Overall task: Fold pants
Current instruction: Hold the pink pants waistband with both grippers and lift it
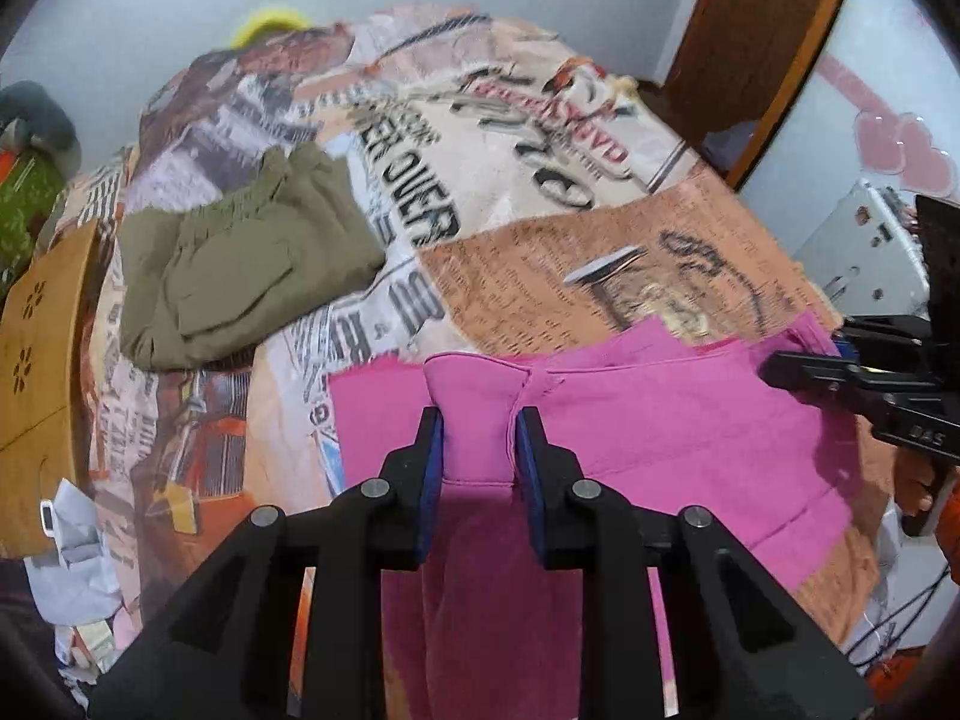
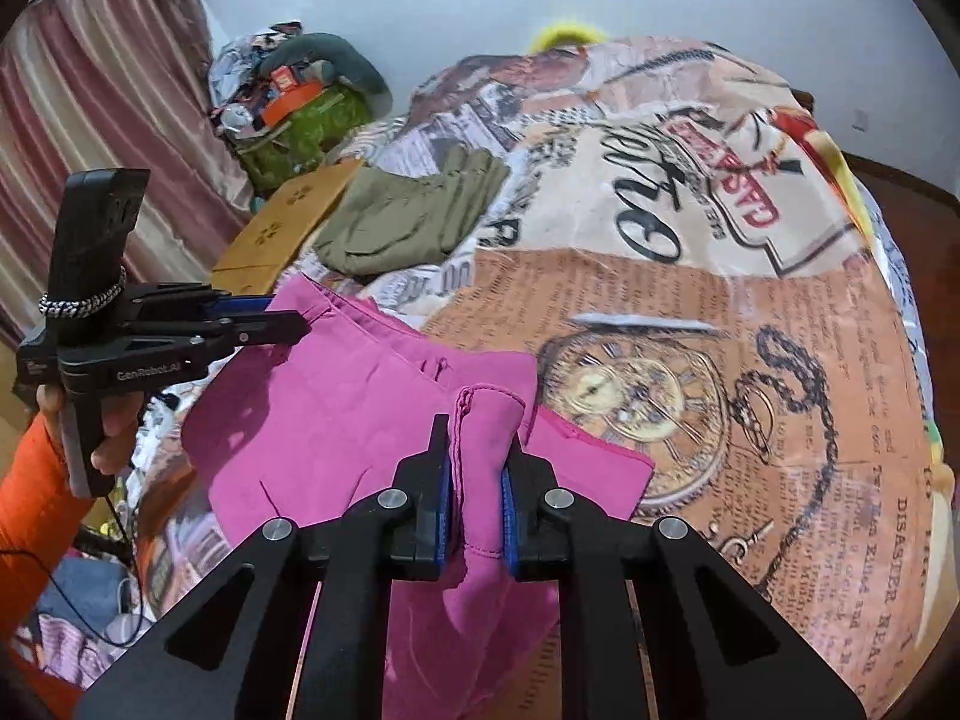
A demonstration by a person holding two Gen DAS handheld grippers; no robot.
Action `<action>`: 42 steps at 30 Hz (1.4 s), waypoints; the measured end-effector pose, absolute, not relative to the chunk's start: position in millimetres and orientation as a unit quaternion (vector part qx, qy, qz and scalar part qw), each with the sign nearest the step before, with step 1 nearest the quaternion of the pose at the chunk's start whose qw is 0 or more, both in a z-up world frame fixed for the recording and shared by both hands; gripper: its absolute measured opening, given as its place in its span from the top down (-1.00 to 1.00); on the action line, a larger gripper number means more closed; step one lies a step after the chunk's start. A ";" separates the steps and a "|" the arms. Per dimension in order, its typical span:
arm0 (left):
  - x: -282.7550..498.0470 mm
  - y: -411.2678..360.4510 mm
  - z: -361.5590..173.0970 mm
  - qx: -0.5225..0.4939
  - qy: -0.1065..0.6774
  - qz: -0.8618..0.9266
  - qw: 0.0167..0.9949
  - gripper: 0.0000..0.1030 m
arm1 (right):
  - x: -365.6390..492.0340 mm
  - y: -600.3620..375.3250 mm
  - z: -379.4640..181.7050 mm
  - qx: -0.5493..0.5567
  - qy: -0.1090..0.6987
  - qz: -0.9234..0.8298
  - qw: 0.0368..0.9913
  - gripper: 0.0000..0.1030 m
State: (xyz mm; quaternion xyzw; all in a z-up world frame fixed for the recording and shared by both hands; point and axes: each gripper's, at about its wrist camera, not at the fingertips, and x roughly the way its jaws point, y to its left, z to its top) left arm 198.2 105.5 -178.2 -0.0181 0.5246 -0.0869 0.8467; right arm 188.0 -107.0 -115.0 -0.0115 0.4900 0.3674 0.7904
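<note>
Pink pants (image 1: 660,420) lie across the near edge of a bed with a newspaper-print cover (image 1: 540,228). My left gripper (image 1: 480,420) is shut on a bunched fold of the pink pants at their left end. My right gripper (image 2: 477,438) is shut on a bunched fold at the right end of the pink pants (image 2: 336,408). Each gripper shows in the other's view: the right one (image 1: 840,366) at the right edge, the left one (image 2: 264,318) at the left. Part of the pants hangs down below the grippers.
Folded olive-green pants (image 1: 240,264) lie further back on the bed, also seen in the right wrist view (image 2: 414,216). A wooden board (image 1: 42,372) lies at the bed's left side. A pile of bags (image 2: 300,114) stands against the wall. A wooden door frame (image 1: 768,48) is at the right.
</note>
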 end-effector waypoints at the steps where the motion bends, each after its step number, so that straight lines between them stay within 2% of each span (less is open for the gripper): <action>1: 197.1 107.6 -181.5 -0.024 0.526 -0.083 0.846 0.53 | 192.3 -105.8 -120.6 -0.007 0.500 0.365 0.785 0.73; 5: 185.1 116.5 -177.7 -0.027 0.509 -0.071 0.857 0.53 | 199.3 -104.1 -132.5 -0.007 0.518 0.362 0.775 0.50; 7: 180.1 124.1 -176.7 -0.035 0.510 -0.069 0.857 0.53 | 201.8 -103.7 -138.9 -0.005 0.526 0.361 0.770 0.21; 16: 176.1 136.6 -207.0 -0.065 0.528 -0.054 0.845 0.49 | 219.8 -97.2 -165.8 0.037 0.570 0.388 0.723 0.05; 20: 177.8 135.1 -209.1 -0.063 0.530 -0.053 0.844 0.49 | 227.7 -83.4 -165.4 0.019 0.579 0.396 0.713 0.05; 23: 177.9 135.3 -209.7 -0.066 0.530 -0.053 0.844 0.49 | 231.2 -73.3 -166.8 0.009 0.581 0.397 0.710 0.14; 25: 178.2 135.7 -210.6 -0.071 0.530 -0.052 0.844 0.49 | 231.0 -70.7 -165.0 0.007 0.574 0.396 0.717 0.40; 28: 178.0 137.8 -210.8 -0.076 0.529 -0.054 0.843 0.49 | 228.4 -70.9 -162.0 -0.001 0.562 0.393 0.728 0.62; 31: 177.9 138.0 -210.8 -0.074 0.529 -0.053 0.844 0.49 | 222.7 -72.4 -155.4 -0.013 0.544 0.393 0.742 0.71; 37: 175.8 133.3 -209.2 -0.051 0.526 -0.047 0.847 0.49 | 210.2 -67.4 -138.0 -0.056 0.504 0.389 0.769 0.75; 42: 175.4 133.1 -209.5 -0.051 0.526 -0.047 0.847 0.49 | 210.7 -68.6 -145.7 -0.060 0.524 0.383 0.758 0.58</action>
